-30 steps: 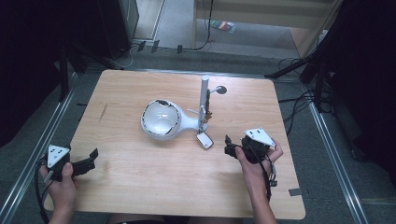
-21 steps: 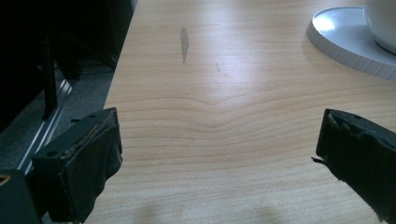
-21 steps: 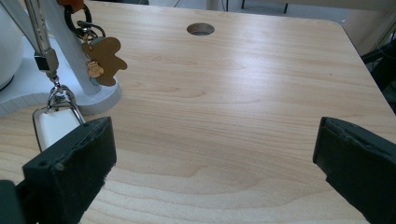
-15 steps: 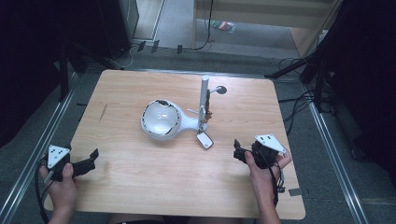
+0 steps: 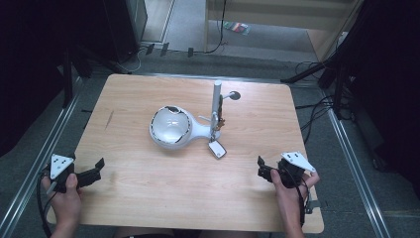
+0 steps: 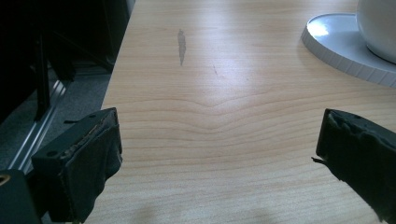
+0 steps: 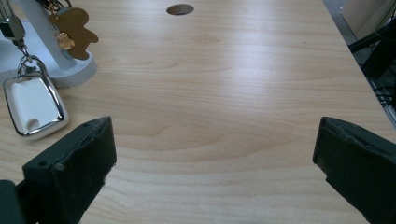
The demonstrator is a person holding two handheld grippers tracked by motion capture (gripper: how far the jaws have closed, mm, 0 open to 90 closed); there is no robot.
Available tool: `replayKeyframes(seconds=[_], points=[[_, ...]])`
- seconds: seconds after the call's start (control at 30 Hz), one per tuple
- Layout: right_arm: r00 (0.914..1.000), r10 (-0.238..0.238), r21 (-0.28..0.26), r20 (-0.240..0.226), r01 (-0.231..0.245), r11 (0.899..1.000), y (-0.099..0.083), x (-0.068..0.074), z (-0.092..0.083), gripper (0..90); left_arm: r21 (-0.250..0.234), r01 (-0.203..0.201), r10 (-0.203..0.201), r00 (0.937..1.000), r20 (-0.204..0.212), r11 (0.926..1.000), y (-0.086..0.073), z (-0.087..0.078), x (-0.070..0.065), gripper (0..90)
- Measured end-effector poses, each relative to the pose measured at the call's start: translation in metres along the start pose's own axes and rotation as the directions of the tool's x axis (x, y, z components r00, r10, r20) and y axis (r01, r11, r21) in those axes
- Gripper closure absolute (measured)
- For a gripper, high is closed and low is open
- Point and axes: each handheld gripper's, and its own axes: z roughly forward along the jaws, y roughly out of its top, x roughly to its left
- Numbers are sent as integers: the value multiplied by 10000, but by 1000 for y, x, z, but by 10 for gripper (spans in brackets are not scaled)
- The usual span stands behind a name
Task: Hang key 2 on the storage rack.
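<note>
bare tabletop (image 5: 148, 198) ahead, lamp stand (image 5: 171, 130) mid-table

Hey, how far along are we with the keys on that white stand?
Looks done: the key bunch, with its white tag and brown gingerbread charm, hangs on the white stand, the tag resting on the table. In hand: nothing. The left tongs and right tongs are open and empty near the table's front corners, apart from the stand. Left: nothing obvious.

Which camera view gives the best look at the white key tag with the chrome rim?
The right gripper view: the white key tag is close and sharp, lying flat on the table, clipped to a ring by the stand's base. The high view shows it small, in front of the white stand. The left gripper view faces the table and the stand's rim instead.
</note>
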Motion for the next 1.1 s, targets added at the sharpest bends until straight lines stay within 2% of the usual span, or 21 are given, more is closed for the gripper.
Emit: replayKeyframes(seconds=[0.3,0.47,0.63,0.87,1.03,1.1], points=[[9991,397,-88,175,-396,9992,-13,-28,-15,0,-42,14,-14,10000,4,10000,0,0,0,3],[9973,552,-76,492,-549,9985,-23,-45,-24,0,-56,55,-55,10000,28,10000,0,-1,1,3],[9944,879,-83,588,-876,9961,-30,-57,-31,0,-129,95,-95,10000,16,9999,-1,-1,1,3],[9907,1148,-77,735,-1145,9934,-38,-71,-37,0,-172,152,-151,9999,35,9997,-1,-2,2,3],[9924,1005,-78,711,-1002,9949,-44,-76,-43,0,-183,174,-173,9998,51,9997,-1,-2,2,3],[9915,1099,-56,696,-1098,9939,-46,-79,-46,0,-189,174,-173,9998,55,9997,-1,-2,2,3]])
